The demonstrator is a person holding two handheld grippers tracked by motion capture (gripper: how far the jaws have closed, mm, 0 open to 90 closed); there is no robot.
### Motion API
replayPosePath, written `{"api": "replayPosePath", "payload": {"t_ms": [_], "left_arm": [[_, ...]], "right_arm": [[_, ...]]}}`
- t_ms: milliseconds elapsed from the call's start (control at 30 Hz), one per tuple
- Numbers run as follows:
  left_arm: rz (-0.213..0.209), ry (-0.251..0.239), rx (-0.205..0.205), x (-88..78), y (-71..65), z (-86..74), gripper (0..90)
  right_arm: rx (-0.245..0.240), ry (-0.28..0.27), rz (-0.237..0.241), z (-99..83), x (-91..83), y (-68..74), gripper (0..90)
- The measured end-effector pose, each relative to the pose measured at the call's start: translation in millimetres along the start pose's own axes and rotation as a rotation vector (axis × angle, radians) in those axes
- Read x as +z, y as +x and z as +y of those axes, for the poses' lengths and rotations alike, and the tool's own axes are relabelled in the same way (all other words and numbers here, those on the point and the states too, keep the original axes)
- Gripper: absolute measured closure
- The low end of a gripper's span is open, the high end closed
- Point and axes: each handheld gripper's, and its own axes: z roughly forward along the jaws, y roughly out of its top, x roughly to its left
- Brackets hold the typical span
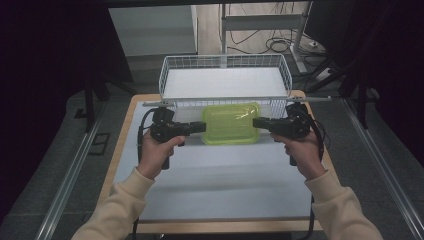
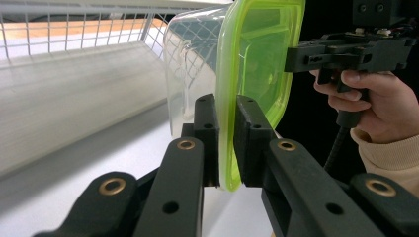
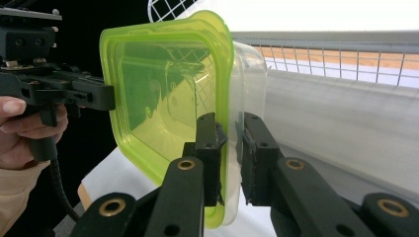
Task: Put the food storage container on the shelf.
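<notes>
High view: left gripper (image 1: pixel 200 127) and right gripper (image 1: pixel 257 122) clamp the green-lidded container (image 1: pixel 231 123); uneven lifting risks popping its lid.

Lime-green lid (image 1: pixel 230 124) on clear box (image 2: pixel 190 64) — white wire basket (image 1: pixel 225 62), cream sleeves (image 1: pixel 117 205).

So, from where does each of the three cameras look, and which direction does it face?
High view: above the person's side, facing forward and down on the table; forearms and both hands show.
Left gripper view: rides on the left hand-held gripper, looking along its jaws at the green lid; the other hand shows.
Right gripper view: rides on the right hand-held gripper, facing the opposite way.
Shared: both gripper views show the clear container and the wire basket.
</notes>
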Motion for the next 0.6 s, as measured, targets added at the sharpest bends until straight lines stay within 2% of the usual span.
{"api": "replayPosePath", "payload": {"t_ms": [233, 600], "left_arm": [[0.024, -0.004, 0.015, -3.7, 1.4, 19.7, 81.7], [0.046, -0.014, 0.024, -3.0, 13.9, 49.7, 81.5]], "right_arm": [[-0.003, -0.016, -0.007, 17.7, 4.1, 0.7, 80.0], [0.005, -0.035, -0.025, 47.1, 16.4, -5.3, 80.0]]}}
